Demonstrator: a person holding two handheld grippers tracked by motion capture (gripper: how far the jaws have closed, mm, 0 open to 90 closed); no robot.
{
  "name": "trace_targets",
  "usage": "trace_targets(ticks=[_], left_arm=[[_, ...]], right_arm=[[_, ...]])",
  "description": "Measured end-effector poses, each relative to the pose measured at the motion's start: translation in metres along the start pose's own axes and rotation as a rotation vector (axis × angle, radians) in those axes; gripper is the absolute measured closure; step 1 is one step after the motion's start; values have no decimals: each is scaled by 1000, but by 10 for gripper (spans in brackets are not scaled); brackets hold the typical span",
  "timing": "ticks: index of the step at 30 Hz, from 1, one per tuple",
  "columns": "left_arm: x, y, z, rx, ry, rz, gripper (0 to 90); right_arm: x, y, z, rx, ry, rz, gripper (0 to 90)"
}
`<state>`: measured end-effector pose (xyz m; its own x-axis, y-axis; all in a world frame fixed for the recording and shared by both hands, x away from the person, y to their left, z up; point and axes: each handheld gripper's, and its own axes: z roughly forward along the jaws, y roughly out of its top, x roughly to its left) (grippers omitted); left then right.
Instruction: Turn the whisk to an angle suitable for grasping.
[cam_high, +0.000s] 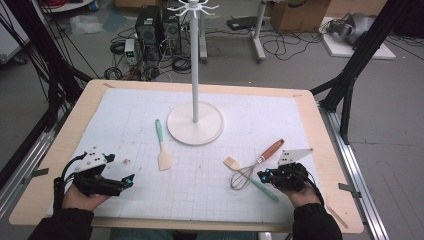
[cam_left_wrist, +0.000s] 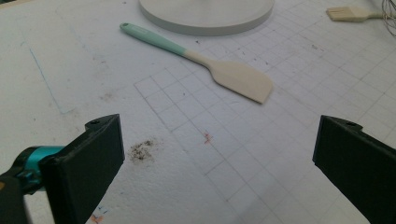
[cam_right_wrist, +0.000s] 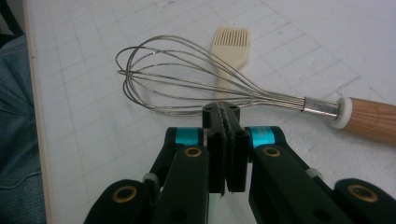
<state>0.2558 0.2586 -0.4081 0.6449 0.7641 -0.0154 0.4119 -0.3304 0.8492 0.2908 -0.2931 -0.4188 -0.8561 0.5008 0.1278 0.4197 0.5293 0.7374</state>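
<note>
Your right claw (cam_right_wrist: 225, 114) sits pressed together, empty, beside the whisk (cam_right_wrist: 196, 77); your left claw (cam_left_wrist: 219, 154) is spread wide, aimed at the spatula (cam_left_wrist: 205, 60) for pickup.

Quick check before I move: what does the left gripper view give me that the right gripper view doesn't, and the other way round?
Left gripper view: the left tool with jaws wide apart, the spatula lying flat ahead of it, and the stand's round base beyond.
Right gripper view: the right tool with jaws shut together, the whisk lying just past its tips, and a trouser leg off the table edge.
Both: the brush and the gridded mat.
</note>
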Motion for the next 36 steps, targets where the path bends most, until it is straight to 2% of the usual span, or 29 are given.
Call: trace_targets(ticks=[36], left_arm=[[0,0,0,0,2,3,26]], right_arm=[[4,3,16,56,38,-39,893]])
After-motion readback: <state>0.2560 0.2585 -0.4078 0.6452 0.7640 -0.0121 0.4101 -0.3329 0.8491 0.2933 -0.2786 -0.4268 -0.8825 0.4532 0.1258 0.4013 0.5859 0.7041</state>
